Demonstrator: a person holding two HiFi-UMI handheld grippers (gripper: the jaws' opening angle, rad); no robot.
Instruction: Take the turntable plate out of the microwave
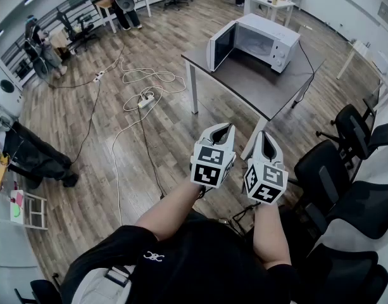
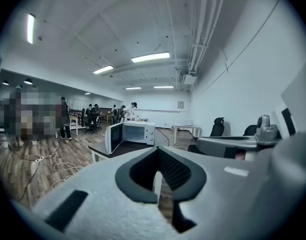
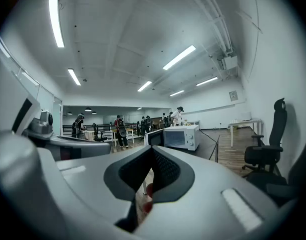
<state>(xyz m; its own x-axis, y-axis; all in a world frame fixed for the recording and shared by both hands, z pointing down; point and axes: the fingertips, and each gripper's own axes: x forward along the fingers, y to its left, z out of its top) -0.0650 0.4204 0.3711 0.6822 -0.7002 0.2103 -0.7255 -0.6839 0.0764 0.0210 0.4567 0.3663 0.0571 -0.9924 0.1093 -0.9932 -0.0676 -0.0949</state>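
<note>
A white microwave (image 1: 262, 38) stands on a dark table (image 1: 257, 86) some way ahead, its door (image 1: 220, 45) swung open to the left. The turntable plate cannot be made out inside it. My left gripper (image 1: 223, 129) and right gripper (image 1: 268, 137) are held side by side in front of my body, well short of the table, both shut with nothing between the jaws. The left gripper view shows its jaws (image 2: 156, 152) meeting below the microwave (image 2: 138, 132). In the right gripper view, the jaws (image 3: 152, 152) also meet, with the microwave (image 3: 181, 136) beyond.
White cables and a power strip (image 1: 145, 99) trail over the wooden floor left of the table. Black office chairs (image 1: 342, 170) crowd the right side. A white table (image 1: 271, 2) stands behind the microwave. People sit and stand at the back and at the left (image 1: 29, 152).
</note>
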